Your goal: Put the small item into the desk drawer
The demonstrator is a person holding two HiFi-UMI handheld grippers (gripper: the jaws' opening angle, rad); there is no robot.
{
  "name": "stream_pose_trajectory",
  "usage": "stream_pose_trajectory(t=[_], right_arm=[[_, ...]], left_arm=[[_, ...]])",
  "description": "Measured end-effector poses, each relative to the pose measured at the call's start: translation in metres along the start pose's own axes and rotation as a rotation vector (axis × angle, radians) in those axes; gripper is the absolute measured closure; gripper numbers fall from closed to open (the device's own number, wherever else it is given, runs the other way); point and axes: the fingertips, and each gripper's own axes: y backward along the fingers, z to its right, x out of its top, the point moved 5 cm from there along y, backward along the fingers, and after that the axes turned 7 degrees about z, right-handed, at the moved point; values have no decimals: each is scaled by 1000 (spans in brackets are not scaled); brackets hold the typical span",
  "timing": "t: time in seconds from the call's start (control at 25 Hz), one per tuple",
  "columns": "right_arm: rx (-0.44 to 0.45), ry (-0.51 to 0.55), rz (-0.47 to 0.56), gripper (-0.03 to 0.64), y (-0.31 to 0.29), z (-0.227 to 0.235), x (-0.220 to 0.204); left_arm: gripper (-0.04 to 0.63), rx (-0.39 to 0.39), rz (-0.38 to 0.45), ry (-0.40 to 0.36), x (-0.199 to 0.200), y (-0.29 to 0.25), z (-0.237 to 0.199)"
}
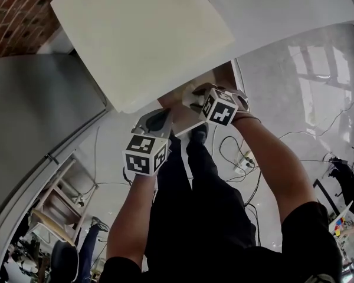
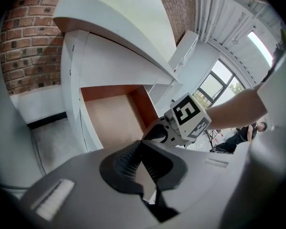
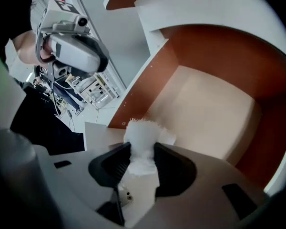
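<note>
item over open drawer, not dropped yet

the drawer (image 3: 205, 109) is standing open. the right gripper (image 3: 142, 150) is clamping the fluffy white small item (image 3: 142, 136), with the drawer floor at its 2 o'clock. the left gripper (image 2: 142, 149) is showing jaws together, empty. release and closing are probably still remaining.

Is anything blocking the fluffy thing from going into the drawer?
Nothing visible does. The right gripper holds the fluffy thing at the open drawer, and the drawer's bare floor shows straight beyond it.
</note>
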Motion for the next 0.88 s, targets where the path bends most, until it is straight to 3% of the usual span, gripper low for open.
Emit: stream_pose_trajectory(t=[0.32, 0.56, 0.72, 0.88], right_arm=[[49, 96, -151, 462, -32, 12, -27], [117, 24, -206, 477, -42, 21, -33], [67, 36, -249, 458, -44, 29, -36], [-16, -54, -202, 411, -31, 39, -26]], left_arm=[[584, -20, -7, 7, -5, -5, -3], [584, -43, -36, -12, -11, -4, 1], [584, -64, -51, -21, -11, -2, 7], [584, -79, -54, -25, 2, 7, 11]])
